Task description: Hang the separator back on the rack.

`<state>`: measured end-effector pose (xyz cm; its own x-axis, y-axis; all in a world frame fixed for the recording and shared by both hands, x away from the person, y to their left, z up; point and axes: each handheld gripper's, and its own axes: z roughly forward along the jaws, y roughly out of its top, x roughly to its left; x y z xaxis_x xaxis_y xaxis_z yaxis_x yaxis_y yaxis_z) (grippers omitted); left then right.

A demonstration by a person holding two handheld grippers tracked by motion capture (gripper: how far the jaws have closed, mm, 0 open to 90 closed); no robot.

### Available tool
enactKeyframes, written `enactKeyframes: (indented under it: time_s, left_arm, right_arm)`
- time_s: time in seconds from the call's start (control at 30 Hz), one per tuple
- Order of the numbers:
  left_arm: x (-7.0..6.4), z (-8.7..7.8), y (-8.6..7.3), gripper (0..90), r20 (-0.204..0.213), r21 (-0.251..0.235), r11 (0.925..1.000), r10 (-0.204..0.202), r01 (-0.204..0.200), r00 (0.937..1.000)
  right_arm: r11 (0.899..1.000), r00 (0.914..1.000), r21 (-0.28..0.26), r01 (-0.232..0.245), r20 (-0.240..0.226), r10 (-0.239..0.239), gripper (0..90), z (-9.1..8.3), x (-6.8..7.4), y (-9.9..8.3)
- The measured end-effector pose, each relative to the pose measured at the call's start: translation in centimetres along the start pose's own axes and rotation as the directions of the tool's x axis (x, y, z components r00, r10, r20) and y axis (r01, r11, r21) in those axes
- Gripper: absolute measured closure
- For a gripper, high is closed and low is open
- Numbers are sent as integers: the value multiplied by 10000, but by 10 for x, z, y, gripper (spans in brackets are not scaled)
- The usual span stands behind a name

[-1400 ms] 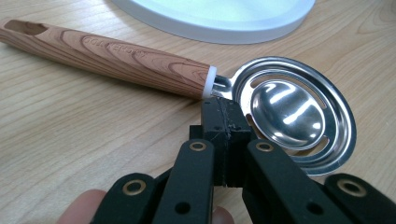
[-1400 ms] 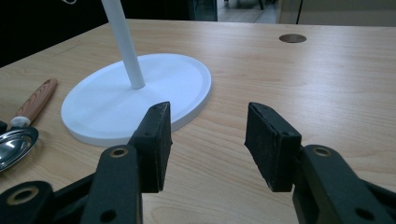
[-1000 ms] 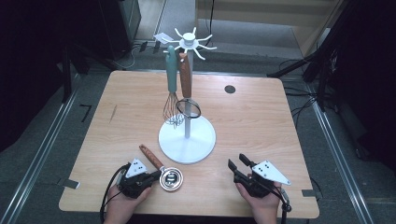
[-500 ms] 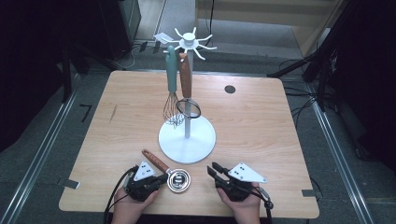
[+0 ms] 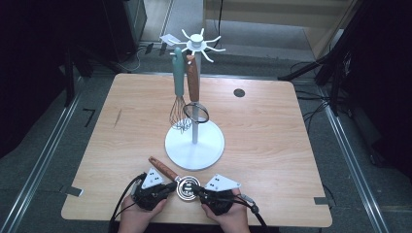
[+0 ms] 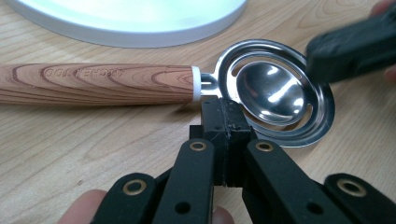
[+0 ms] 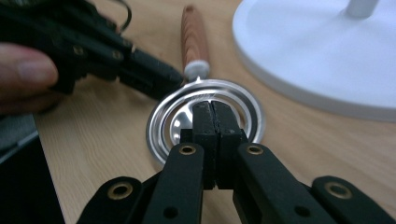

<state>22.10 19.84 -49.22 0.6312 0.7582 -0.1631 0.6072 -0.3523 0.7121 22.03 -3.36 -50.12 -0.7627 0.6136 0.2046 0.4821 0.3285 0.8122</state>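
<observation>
Both grippers sat low at the near edge of the wooden table (image 5: 272, 145), one on each side of a metal egg separator (image 5: 185, 190) with a wood-grain handle (image 5: 163, 168). Left gripper (image 5: 167, 188) had its jaws pressed fully together, with nothing between them; in the left gripper view its closed tip (image 6: 223, 114) rested at the rim of the separator's round steel bowl (image 6: 275, 100), just below the white collar (image 6: 196, 84) where the handle (image 6: 93, 83) joins the bowl. Whether the tip actually touched the metal could not be told. Right gripper (image 5: 198, 190) was likewise closed on nothing, its jaws flush against each other; in the right gripper view its tip (image 7: 214, 112) lay over the middle of the bowl (image 7: 161, 121), with the concentric rim showing on both sides of it. From that view the handle (image 7: 194, 35) ran away from the bowl toward the far side, and the left gripper (image 7: 161, 77) came in from the left, its tip close beside the collar. The separator lay flat on the table, bowl toward the person and handle angled away to the left, just in front of the white round base (image 5: 194, 145) of a utensil stand (image 5: 196, 43). A whisk (image 5: 179, 104) with a green handle and a second wooden-handled tool (image 5: 193, 80) hung from the stand's hooks, well apart from both grippers. The person's hands (image 5: 141, 216) held the grippers from below.
</observation>
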Motion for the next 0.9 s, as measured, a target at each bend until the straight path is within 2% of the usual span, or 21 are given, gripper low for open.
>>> enactKeyframes:
  time_s: [0.03,0.23,0.37,0.6,0.8,0.9]
  left_arm:
    - [0,0,0,900,9,-17,10000,-18,18,10000]
    - [-3,2,0,900,93,23,10000,17,-17,10000]
    - [-5,2,0,900,108,12,10000,25,-26,9999]
    - [-1,-1,-1,900,37,7,10000,-9,9,10000]
    - [8,-7,-2,900,-277,-63,9999,-99,97,9996]
    - [12,-8,-3,900,-306,-116,9997,-229,226,9993]
  right_arm:
    - [9998,10000,219,19,-17,-19,900,1,0,0]
    - [9989,10000,466,22,96,-27,900,1,0,-1]
    - [9970,9995,753,189,235,-207,900,0,1,-3]
    - [9971,9995,738,202,218,-219,900,-9,-2,-9]
    - [9974,9994,666,265,189,-278,900,-16,-5,-15]
    - [9973,9995,690,236,184,-250,900,-21,-8,-17]
